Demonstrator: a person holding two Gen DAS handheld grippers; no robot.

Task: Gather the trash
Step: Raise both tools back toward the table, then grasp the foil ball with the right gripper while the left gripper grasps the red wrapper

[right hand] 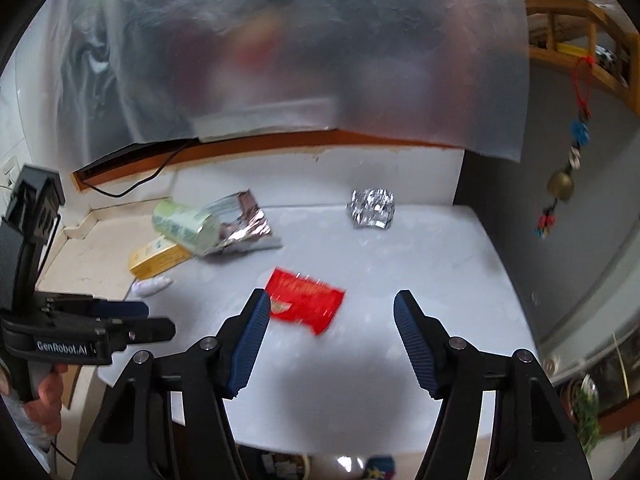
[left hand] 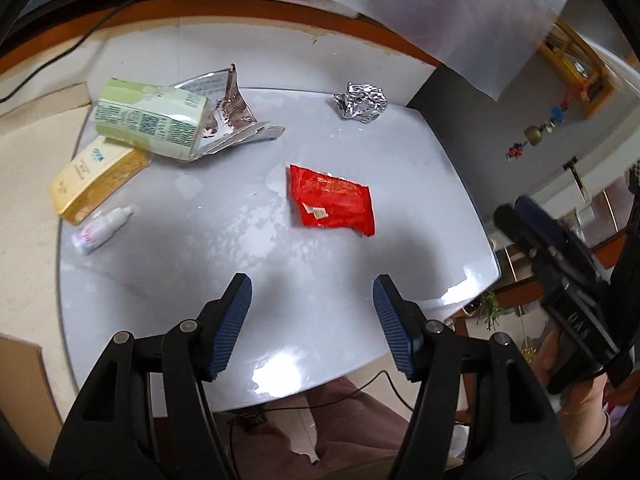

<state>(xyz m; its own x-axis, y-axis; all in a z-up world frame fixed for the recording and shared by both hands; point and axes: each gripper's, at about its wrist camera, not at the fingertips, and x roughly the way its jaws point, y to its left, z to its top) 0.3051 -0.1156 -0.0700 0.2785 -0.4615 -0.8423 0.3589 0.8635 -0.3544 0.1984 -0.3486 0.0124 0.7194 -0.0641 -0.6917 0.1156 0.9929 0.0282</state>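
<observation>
A red snack wrapper (left hand: 331, 201) (right hand: 305, 305) lies flat in the middle of the white table (left hand: 168, 264). A crumpled foil ball (left hand: 362, 101) (right hand: 372, 208) sits at the far side. A torn pale green carton with a silver lining (left hand: 160, 118) (right hand: 200, 226) lies on its side at the left. My left gripper (left hand: 312, 294) hovers open above the near part of the table, short of the wrapper. My right gripper (right hand: 330, 312) is open and empty, just to the right of the wrapper; it also shows at the right edge of the left wrist view (left hand: 516, 216).
A yellow box (left hand: 98, 182) (right hand: 158, 260) and a small white dropper bottle (left hand: 100, 230) (right hand: 152, 286) lie left of the carton. A translucent plastic sheet (right hand: 320, 52) hangs behind the table. A dark cable (right hand: 132, 188) runs along the back ledge. A hand (right hand: 44, 396) holds the left gripper.
</observation>
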